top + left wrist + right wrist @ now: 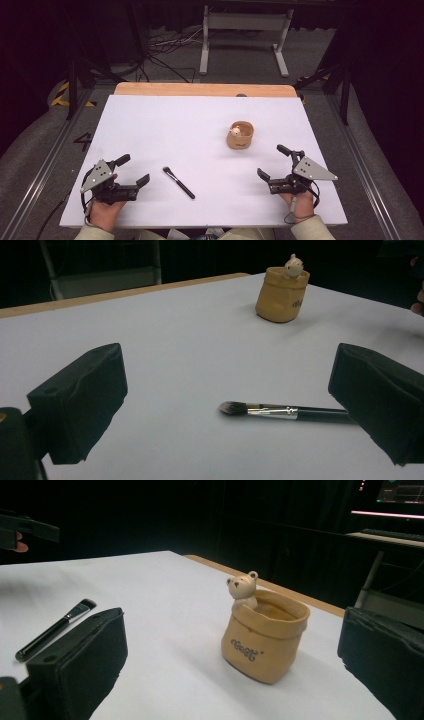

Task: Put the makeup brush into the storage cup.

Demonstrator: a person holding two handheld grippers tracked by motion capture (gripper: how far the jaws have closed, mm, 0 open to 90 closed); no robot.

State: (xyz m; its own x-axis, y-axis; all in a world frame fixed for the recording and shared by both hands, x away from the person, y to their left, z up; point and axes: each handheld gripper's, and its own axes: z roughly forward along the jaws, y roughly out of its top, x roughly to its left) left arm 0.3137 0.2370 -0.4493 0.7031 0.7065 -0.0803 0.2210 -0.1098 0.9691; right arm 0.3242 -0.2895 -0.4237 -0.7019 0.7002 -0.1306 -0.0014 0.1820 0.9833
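Two grippers, left (134, 171) and right (273, 161), jaws spread, empty; slim black-handled makeup brush (178, 182) at left's three o'clock, tan bear-topped sack pot (240, 134) at right's eleven o'clock; advise mid-handle grasp

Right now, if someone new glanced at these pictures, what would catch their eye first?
Probably the tan sack-shaped pot with a little bear figure peeking over its rim, standing upright on the white table right of centre. Next, the black makeup brush lying flat near the front edge, nearer the left gripper. Both grippers, left and right gripper, hold their jaws wide open, grasping nothing.
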